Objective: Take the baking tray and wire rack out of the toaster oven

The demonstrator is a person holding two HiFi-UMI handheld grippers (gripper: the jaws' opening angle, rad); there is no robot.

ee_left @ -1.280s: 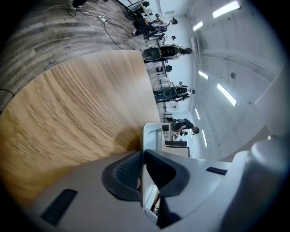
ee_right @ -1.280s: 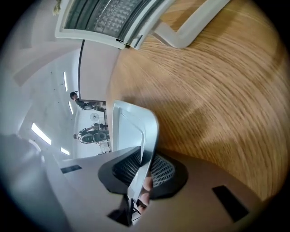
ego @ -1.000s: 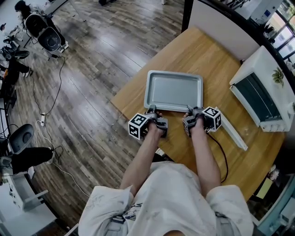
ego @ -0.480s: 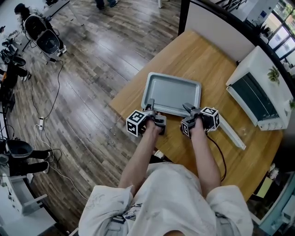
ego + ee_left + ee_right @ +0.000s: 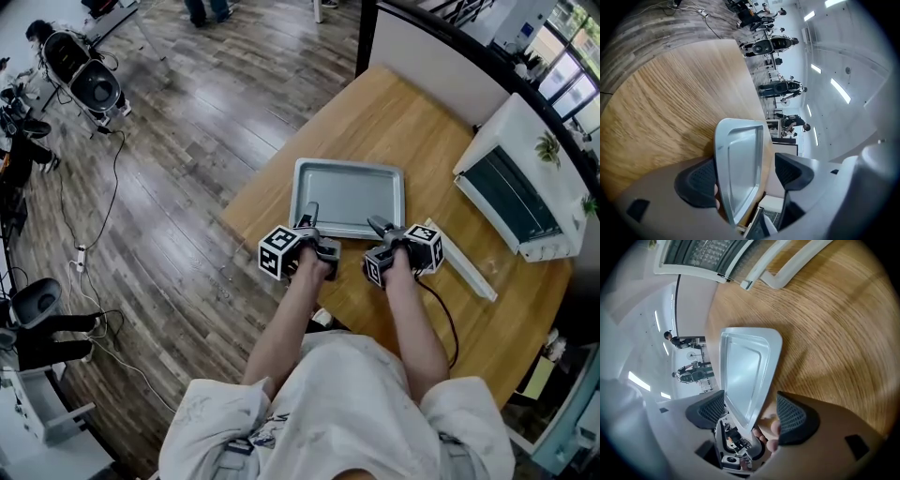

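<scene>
The grey baking tray (image 5: 348, 192) lies flat on the wooden table (image 5: 412, 112), left of the white toaster oven (image 5: 525, 178). My left gripper (image 5: 307, 214) stands at the tray's near rim on the left, and my right gripper (image 5: 377, 226) at the same rim on the right. In the left gripper view the tray (image 5: 740, 164) sits between the jaws of the left gripper (image 5: 746, 176), which have just been opening, with the far pad well clear. In the right gripper view the right gripper (image 5: 751, 413) is open around the tray's rim (image 5: 745, 371), its pads apart from it. No wire rack can be made out.
The oven's glass door hangs open toward me, its white handle bar (image 5: 459, 260) lying just right of the right gripper. The table's left edge (image 5: 246, 192) runs close to the tray. Beyond it are wood floor, cables and equipment (image 5: 89, 80).
Both grippers were shut on the tray's near rim; now their jaws stand apart and have drawn slightly back toward me. The tray stays lying on the table.
</scene>
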